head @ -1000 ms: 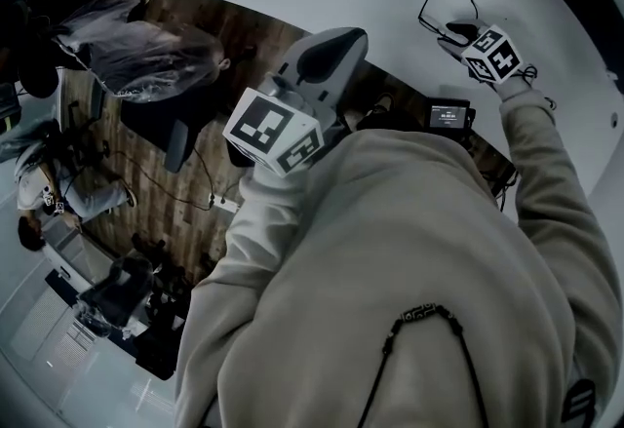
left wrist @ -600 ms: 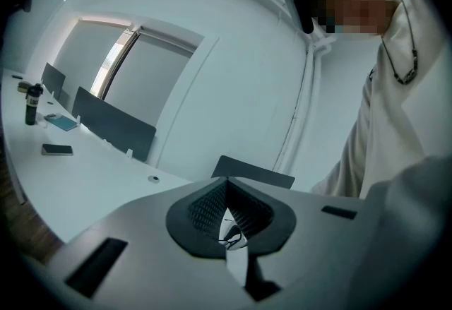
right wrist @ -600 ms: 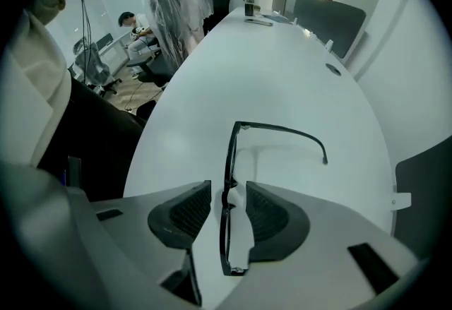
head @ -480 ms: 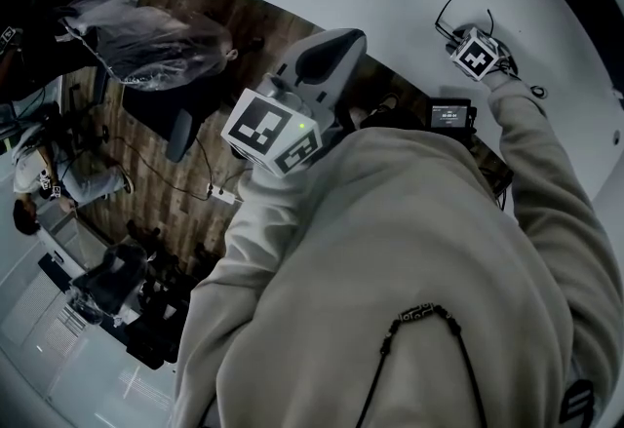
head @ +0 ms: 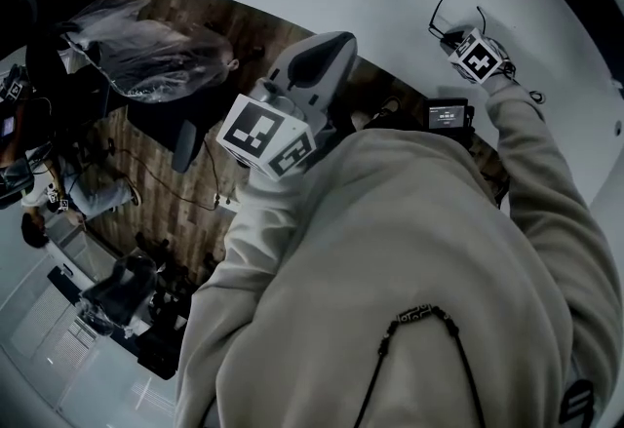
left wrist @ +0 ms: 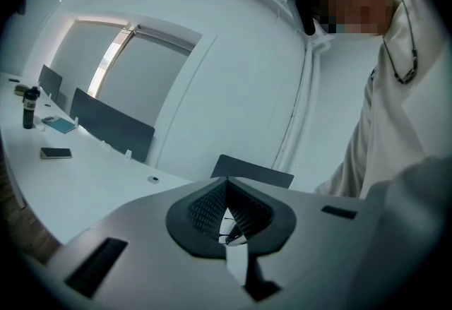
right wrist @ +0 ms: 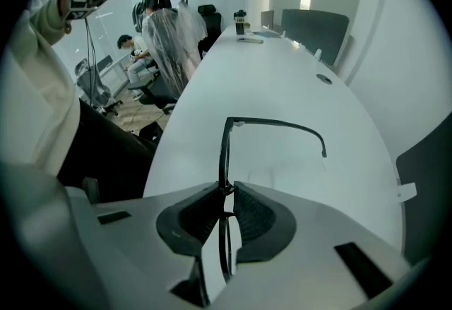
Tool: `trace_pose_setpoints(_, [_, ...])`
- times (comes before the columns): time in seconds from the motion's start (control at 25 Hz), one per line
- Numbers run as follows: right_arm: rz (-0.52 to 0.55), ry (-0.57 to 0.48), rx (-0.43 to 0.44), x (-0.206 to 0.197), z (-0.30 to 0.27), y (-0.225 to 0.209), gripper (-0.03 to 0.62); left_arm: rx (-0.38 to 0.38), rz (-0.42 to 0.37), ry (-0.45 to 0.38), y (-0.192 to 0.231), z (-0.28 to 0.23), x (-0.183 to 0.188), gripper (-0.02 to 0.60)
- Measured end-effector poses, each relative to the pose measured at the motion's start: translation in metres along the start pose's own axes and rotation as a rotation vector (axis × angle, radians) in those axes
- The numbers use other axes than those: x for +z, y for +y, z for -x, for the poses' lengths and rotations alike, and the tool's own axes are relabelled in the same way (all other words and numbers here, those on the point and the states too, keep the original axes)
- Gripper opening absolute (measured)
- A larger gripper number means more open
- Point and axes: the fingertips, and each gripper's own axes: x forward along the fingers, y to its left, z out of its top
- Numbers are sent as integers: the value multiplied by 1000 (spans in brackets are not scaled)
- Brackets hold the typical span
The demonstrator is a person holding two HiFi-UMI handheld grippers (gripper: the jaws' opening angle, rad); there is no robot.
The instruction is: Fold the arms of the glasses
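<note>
The white desk (right wrist: 282, 90) spreads ahead of the right gripper (right wrist: 227, 190)'s fingers. The left gripper (left wrist: 227, 185) is held clear of the desk, its fingers pressed together on nothing. The right jaws have just been closing and now pinch the glasses (right wrist: 227, 150) at the bridge, with an unfolded arm (right wrist: 282, 125) curving beyond the fingertips. A hold this narrow may let the frame pivot or slip when an arm is pushed.
</note>
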Motion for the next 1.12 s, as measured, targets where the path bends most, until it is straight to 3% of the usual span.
trace_pose_setpoints(0.28, [-104,-174,15,14,47,8,64,-95,-38,45,-24,-25,-5,3])
trace_pose_setpoints(0.52, [-202,-272,-68,-2,96,16,64,-255,-121,102,-59,-52,-4,3])
trace_pose_setpoints(0.68, [-289,-357,-77,-18,128,27,64,-361,-179,124,-92,-69,-1,3])
trace_pose_setpoints(1.12, [-513,-765,-19,-17,253,72,64,-517,-248,143,-147,-103,0,3])
